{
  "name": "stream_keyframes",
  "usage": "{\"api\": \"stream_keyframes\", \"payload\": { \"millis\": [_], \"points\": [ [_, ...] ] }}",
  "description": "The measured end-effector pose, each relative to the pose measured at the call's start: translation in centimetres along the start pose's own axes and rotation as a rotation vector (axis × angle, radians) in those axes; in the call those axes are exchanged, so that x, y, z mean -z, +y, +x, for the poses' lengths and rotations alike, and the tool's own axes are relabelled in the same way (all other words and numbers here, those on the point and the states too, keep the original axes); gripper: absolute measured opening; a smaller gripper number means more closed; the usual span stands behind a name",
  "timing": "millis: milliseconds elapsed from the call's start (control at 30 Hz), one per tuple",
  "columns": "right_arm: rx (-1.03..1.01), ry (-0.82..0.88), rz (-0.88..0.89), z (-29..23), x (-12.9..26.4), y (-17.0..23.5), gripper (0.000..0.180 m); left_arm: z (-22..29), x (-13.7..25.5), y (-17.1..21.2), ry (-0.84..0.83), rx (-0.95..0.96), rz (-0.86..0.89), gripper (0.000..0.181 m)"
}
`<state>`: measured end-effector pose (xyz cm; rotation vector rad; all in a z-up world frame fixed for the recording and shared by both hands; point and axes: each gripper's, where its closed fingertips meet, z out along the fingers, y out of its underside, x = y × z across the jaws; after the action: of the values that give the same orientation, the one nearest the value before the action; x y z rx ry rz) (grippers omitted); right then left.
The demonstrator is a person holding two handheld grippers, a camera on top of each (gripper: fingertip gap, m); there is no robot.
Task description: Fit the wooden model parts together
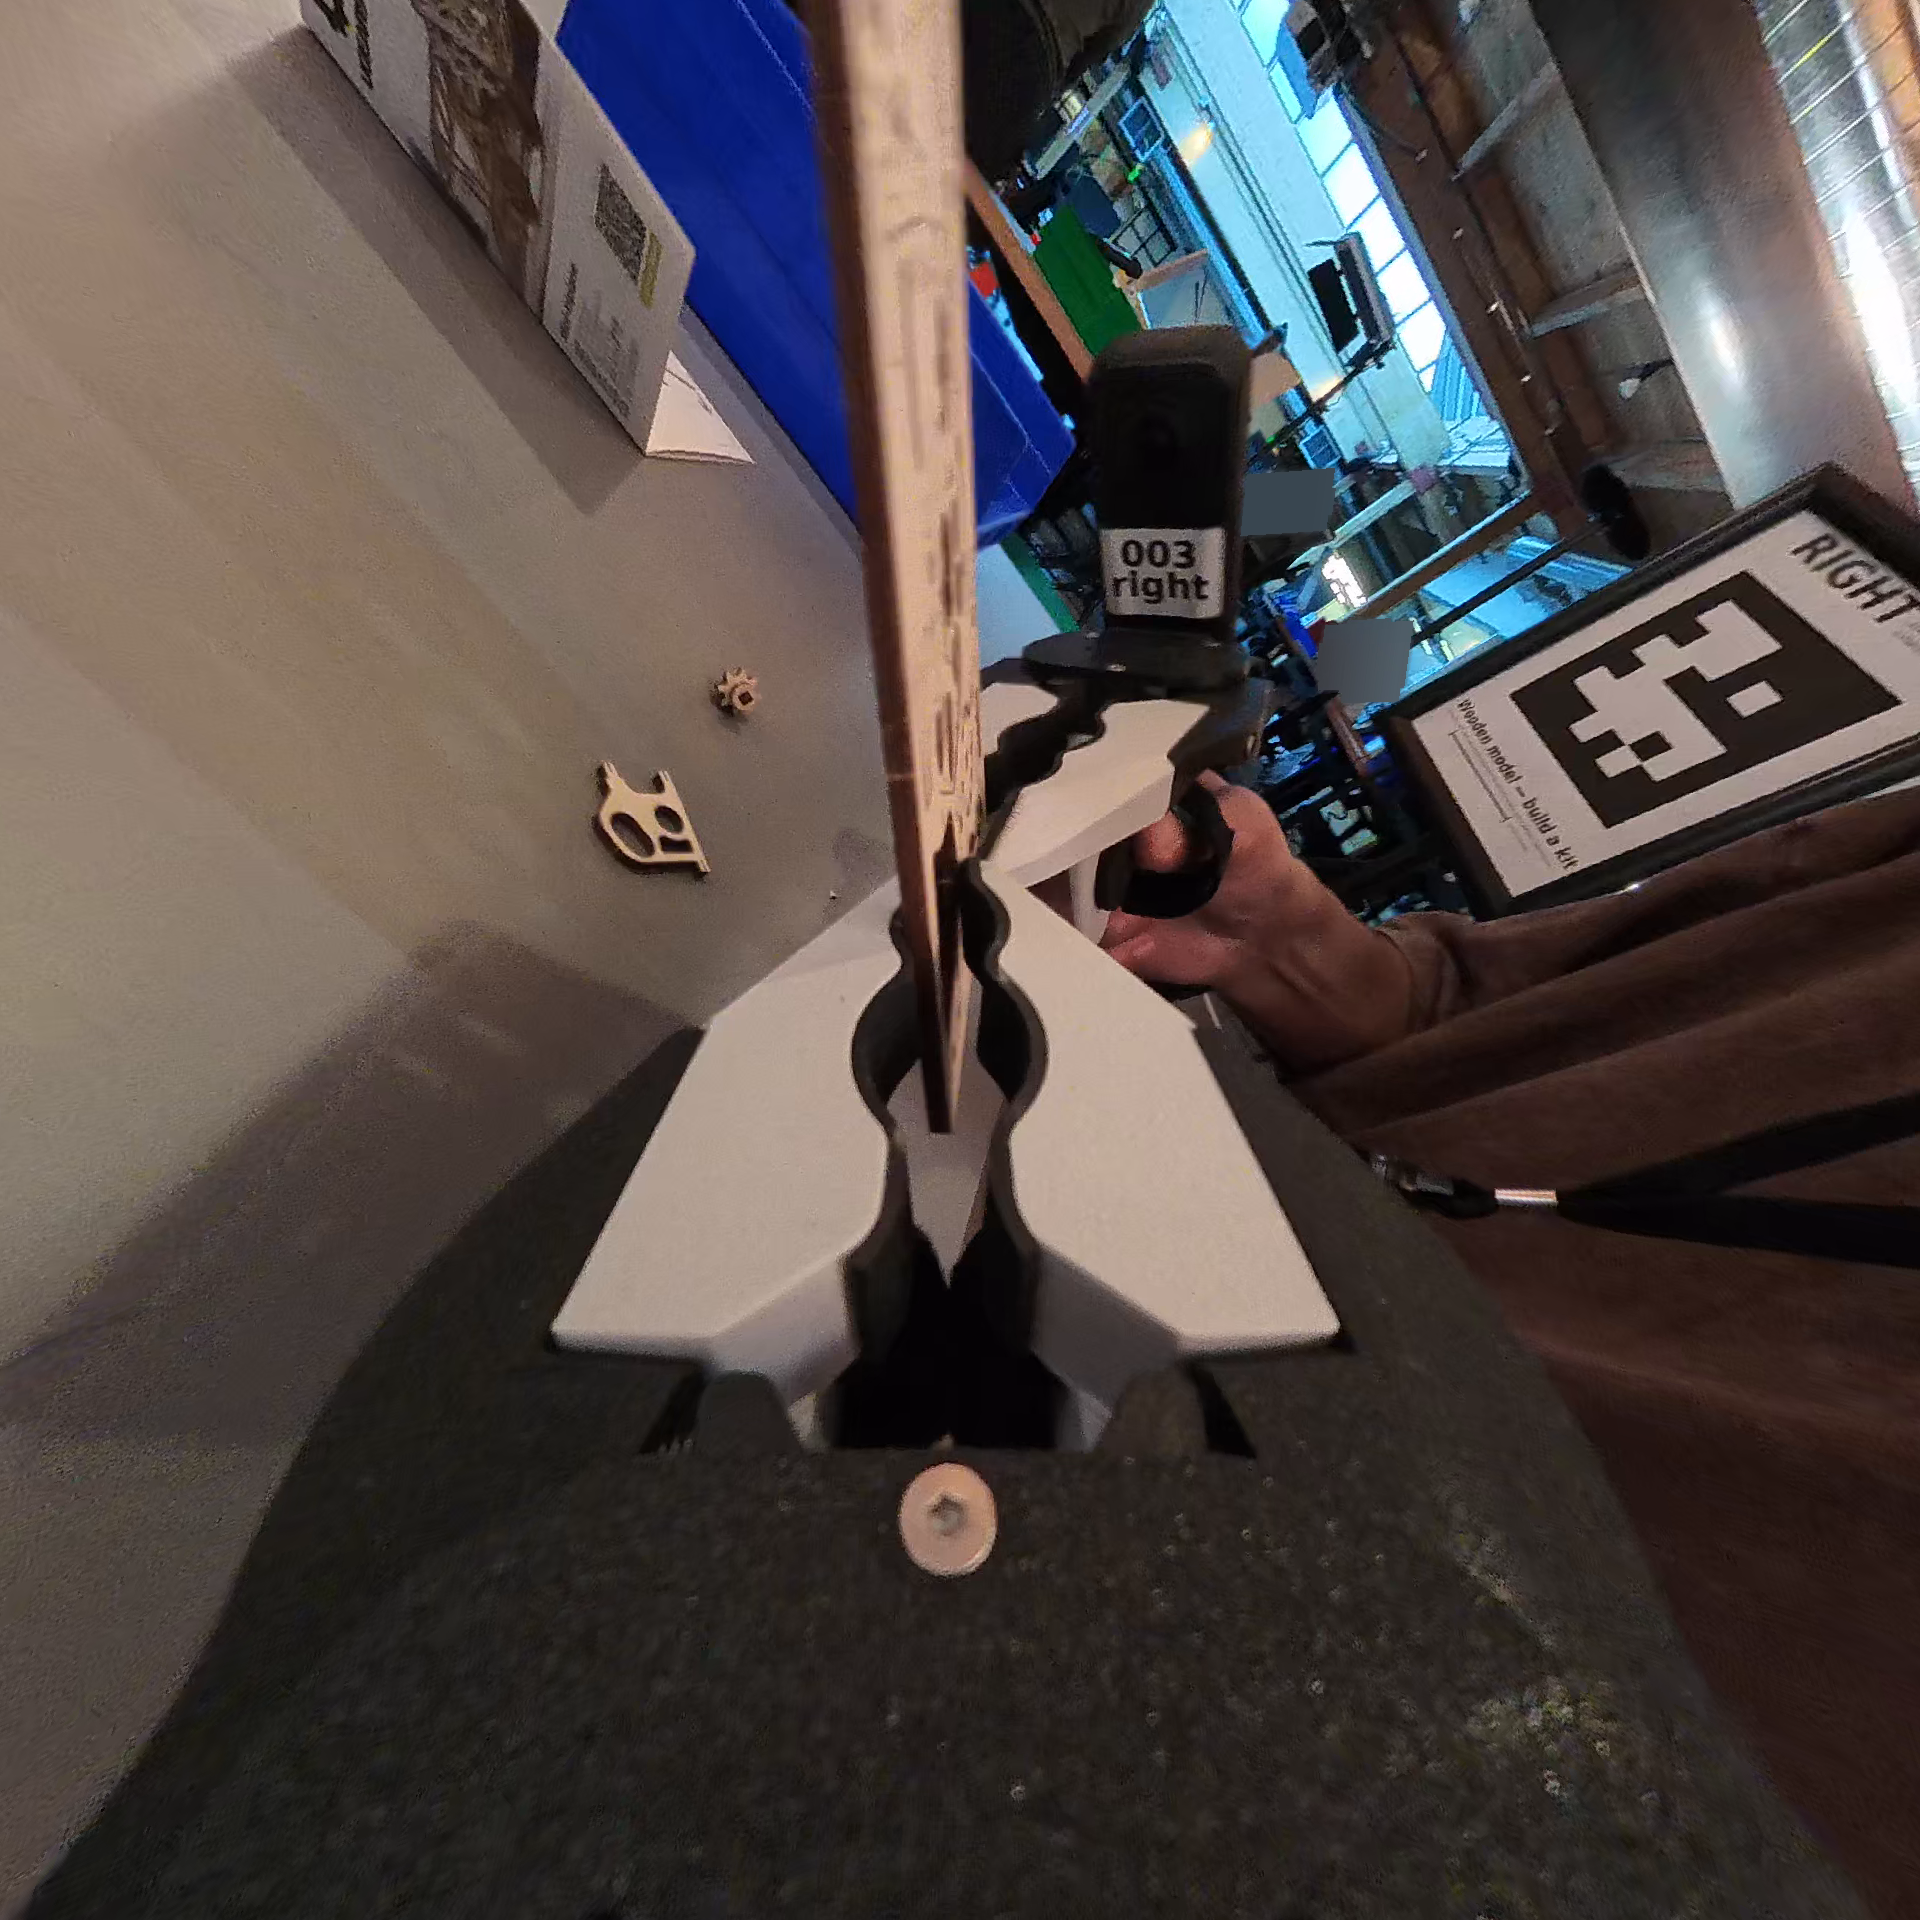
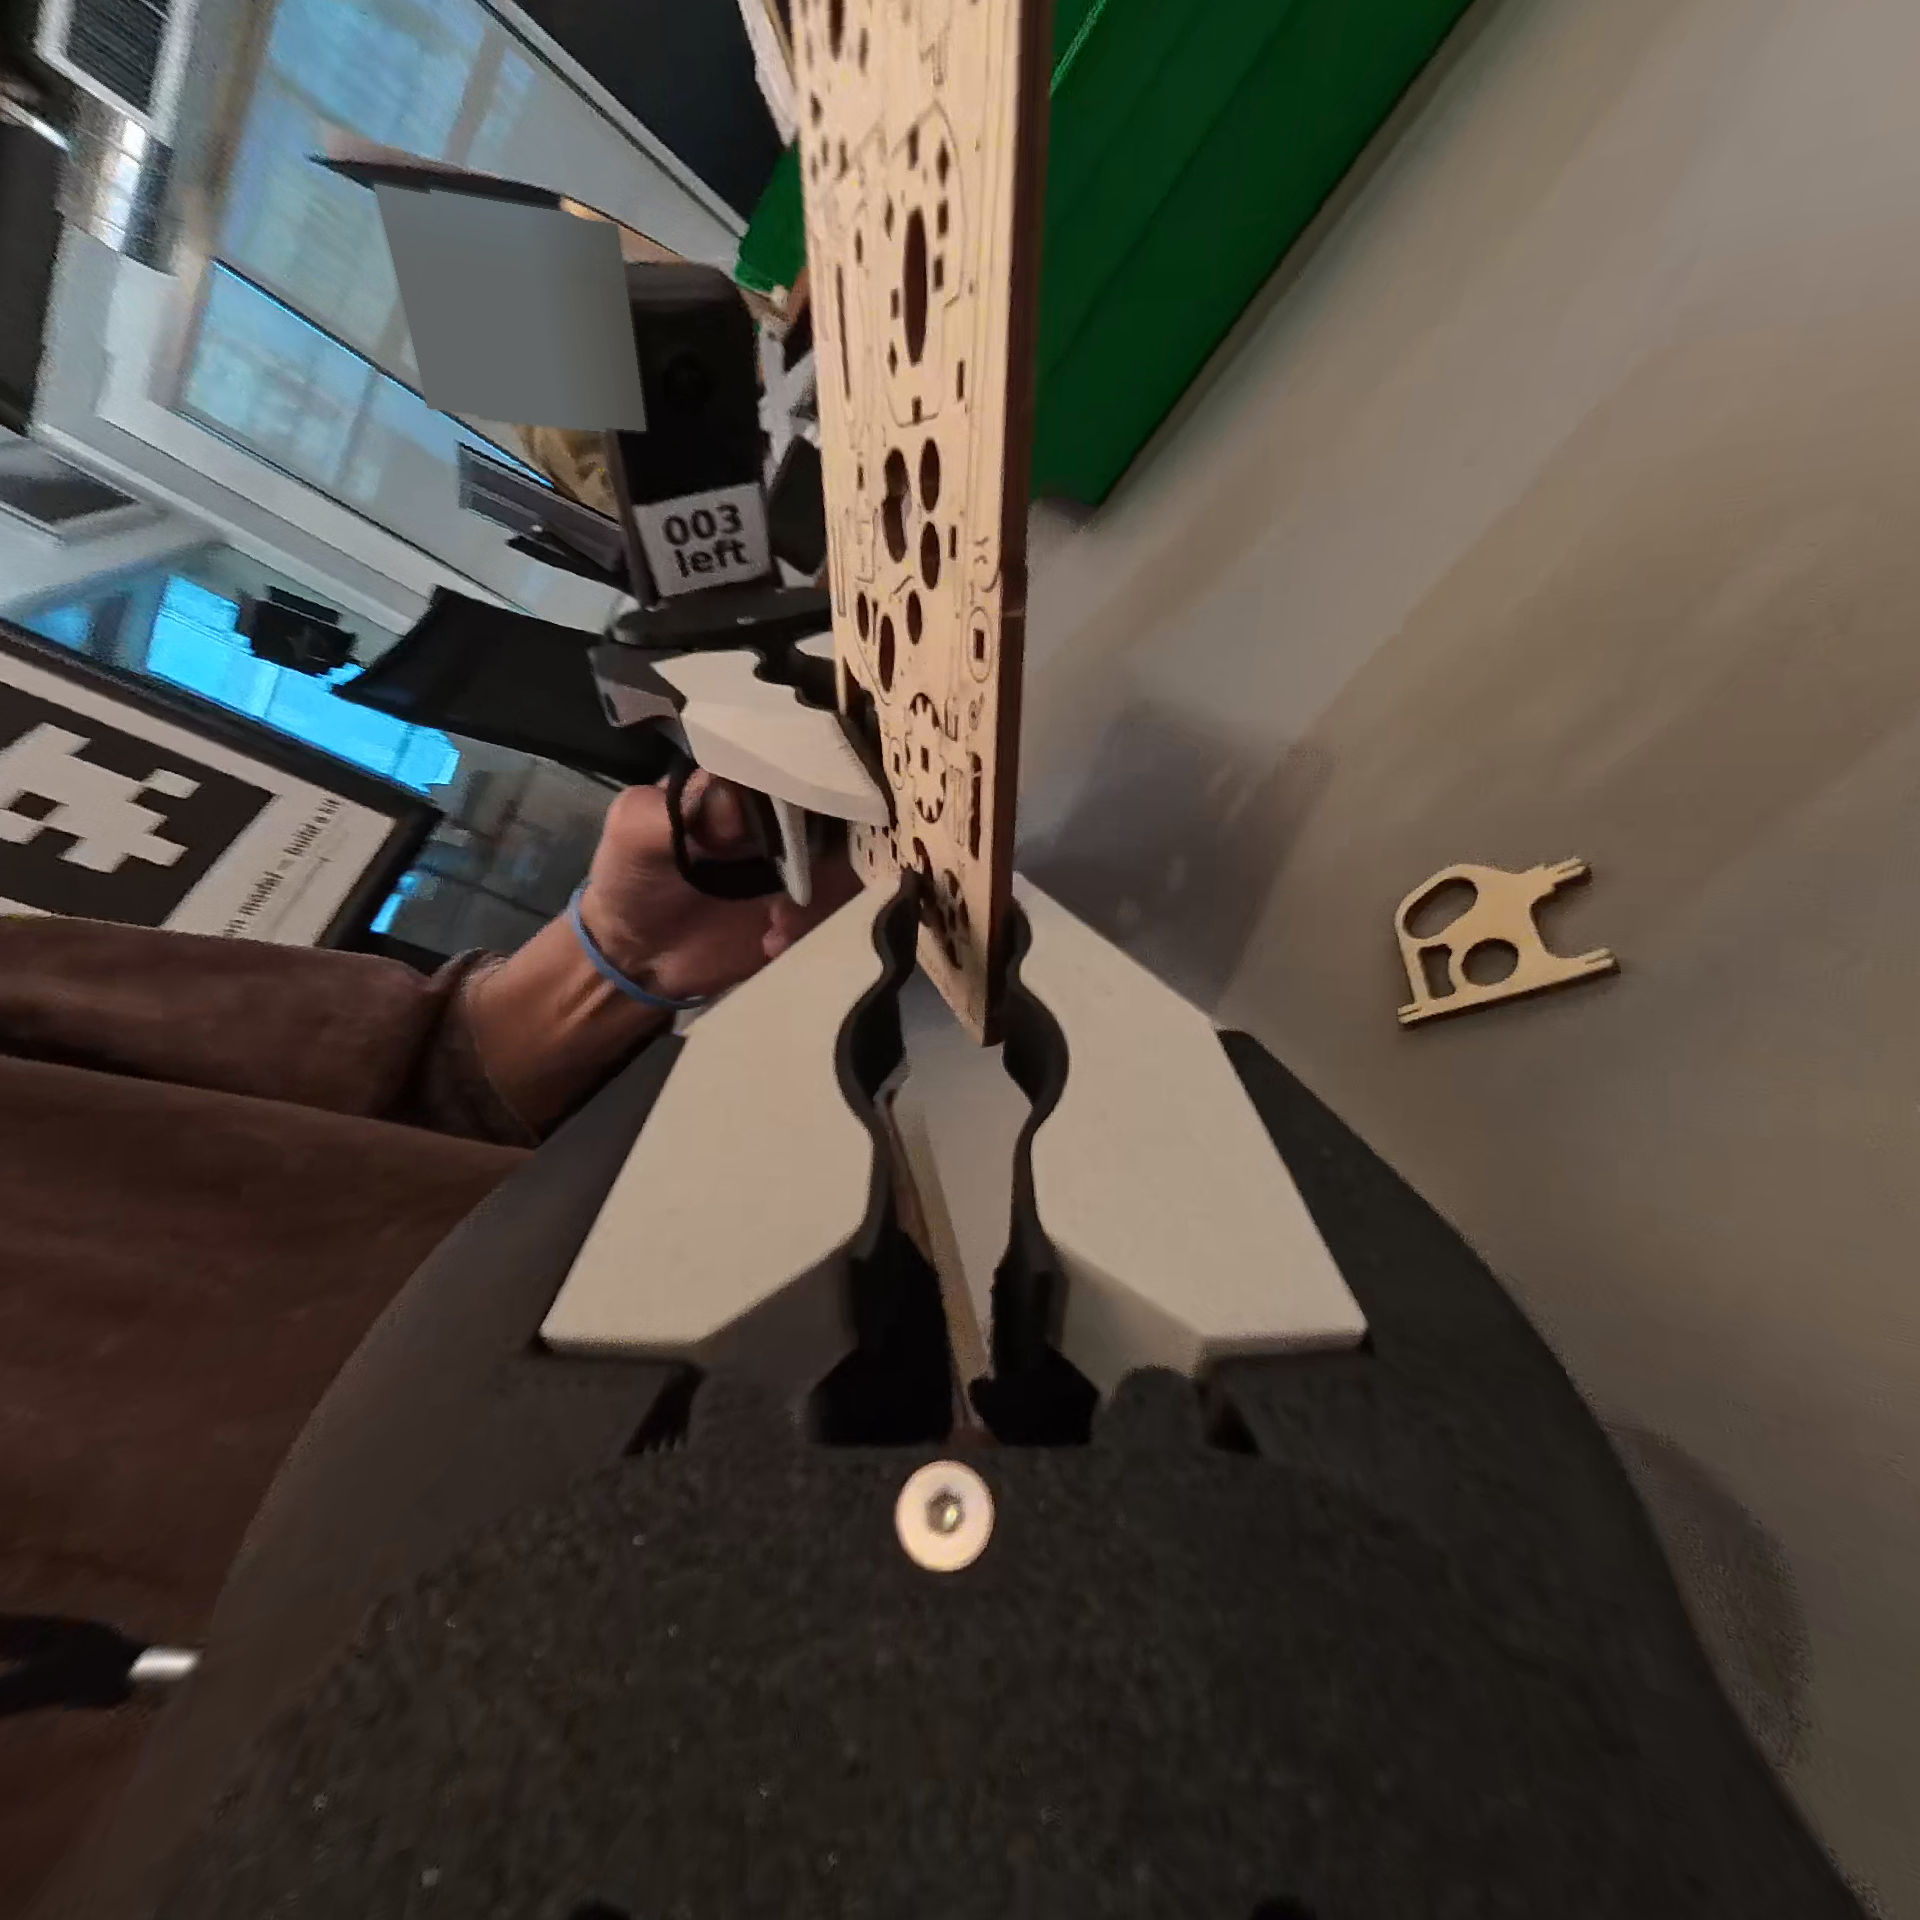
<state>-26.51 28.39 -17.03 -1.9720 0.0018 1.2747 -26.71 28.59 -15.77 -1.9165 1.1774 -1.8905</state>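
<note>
Left fingers (image 1: 940, 914): mine, closed narrow on the lower edge of the wooden sheet (image 1: 914, 416); the board sits between the dark pads near the tips.
Right fingers (image 2: 961, 935): mine, also pinched on the same sheet (image 2: 925, 416), from the opposite face; a thin wooden sliver appears to lie deeper in the gap, though I cannot tell what it is.
Sheet, place: held up off the tabletop (image 1: 312, 623) between my two grippers, which face each other across it.
Sheet, axis: long axis runs away from both cameras, edge-on to the left one; its laser-cut face shows to the right one. Flat faces stand roughly upright to the tabletop, as best I can judge.
Step in hand: by my judgement, steadying the sheet to free a part. Best done with one side gripping firm and the other pressing close to the chosen cut-out, so the thin ply does not snap.
Loose frame piece (image 1: 649, 821): flat on the tabletop, beyond the sheet, also seen from the right (image 2: 1496, 940).
Small gear (image 1: 736, 691): flat, just past the frame piece.
Box (image 1: 499, 187): far, beside a blue bin (image 1: 748, 208).
</note>
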Motion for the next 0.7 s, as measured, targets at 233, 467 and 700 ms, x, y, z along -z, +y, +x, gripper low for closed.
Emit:
{"api": "stream_keyframes", "payload": {
  "millis": [233,467,700],
  "points": [
    [-0.078,-0.055,0.016,0.24,0.27,-0.3,0.01,-0.28,-0.52,-0.02,0.024,0.043,0.012,0.001],
    [-0.245,-0.174,0.041,0.07,0.39,-0.28,0.003,-0.41,-0.64,0.16,-0.001,0.028,0.018,0.001],
    [-0.135,-0.128,0.025,-0.02,0.36,-0.26,0.006,-0.24,-0.55,0.1,0.04,0.056,0.014,0.001]
  ]
}}
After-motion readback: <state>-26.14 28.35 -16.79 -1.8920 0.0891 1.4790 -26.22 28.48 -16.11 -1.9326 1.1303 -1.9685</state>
